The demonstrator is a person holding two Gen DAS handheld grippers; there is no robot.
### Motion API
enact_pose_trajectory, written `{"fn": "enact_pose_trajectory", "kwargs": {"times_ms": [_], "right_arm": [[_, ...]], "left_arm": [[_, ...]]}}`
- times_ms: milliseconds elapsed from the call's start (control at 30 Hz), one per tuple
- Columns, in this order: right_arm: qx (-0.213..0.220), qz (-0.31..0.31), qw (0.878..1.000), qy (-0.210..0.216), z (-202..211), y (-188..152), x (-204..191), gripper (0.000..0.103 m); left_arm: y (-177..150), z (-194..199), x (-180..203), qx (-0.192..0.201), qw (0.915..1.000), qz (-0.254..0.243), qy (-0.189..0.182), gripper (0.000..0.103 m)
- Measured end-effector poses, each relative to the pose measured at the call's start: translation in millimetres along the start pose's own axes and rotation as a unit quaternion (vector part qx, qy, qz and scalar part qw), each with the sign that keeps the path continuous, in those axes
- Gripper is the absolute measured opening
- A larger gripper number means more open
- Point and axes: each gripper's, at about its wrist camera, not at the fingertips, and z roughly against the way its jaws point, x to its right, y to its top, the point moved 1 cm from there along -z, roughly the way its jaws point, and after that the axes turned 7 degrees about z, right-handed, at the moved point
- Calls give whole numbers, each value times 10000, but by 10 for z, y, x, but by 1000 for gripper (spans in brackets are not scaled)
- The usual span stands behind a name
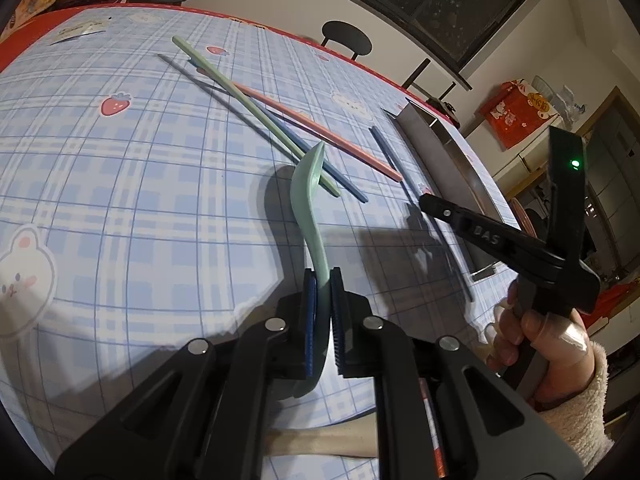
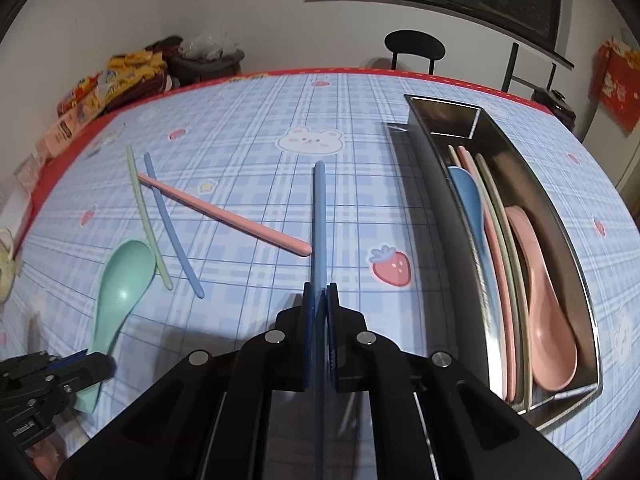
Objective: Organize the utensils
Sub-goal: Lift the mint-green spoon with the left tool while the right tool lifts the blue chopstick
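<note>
The left gripper was pinched on the handle of the mint-green spoon, whose bowl pointed away over the blue plaid tablecloth; from the right wrist view the same spoon lay low at the left with the left gripper clamped on its handle. The right gripper was pressed together on a blue chopstick, which ran straight ahead from between the pads, its far end near the rabbit print. Three more chopsticks lay loose on the cloth to the left: a pale green chopstick, a second blue chopstick just beside it, and a pink chopstick crossing both at its far end. On the right stood the metal tray, long and narrow, holding a blue spoon, a pink spoon and several chopsticks lying lengthwise between them. In the left wrist view the right gripper reached in from the right, gripped by a hand in a fleecy cream sleeve
</note>
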Motion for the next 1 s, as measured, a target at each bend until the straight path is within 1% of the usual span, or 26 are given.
{"fn": "enact_pose_trajectory", "kwargs": {"times_ms": [100,267,367,567,800,1000], "right_arm": [[149,-211,9995,172,97,-55,76,6],[434,-607,9946,718,236,-155,194,6],[385,-585,9938,859,255,-201,181,6],[19,-170,9970,759,152,-232,-10,6],[-295,256,9977,549,60,-133,-141,7],[-346,448,9975,434,-10,-78,-184,7]], "left_arm": [[-26,27,-6,48,10000,24,-3,11],[-22,96,-85,200,9995,231,-125,11],[-26,110,-97,222,9993,259,-138,11],[-21,99,-54,200,9996,198,-68,11],[-24,64,-34,194,9995,220,-68,11],[-19,66,-69,191,9995,236,-112,11]]}}
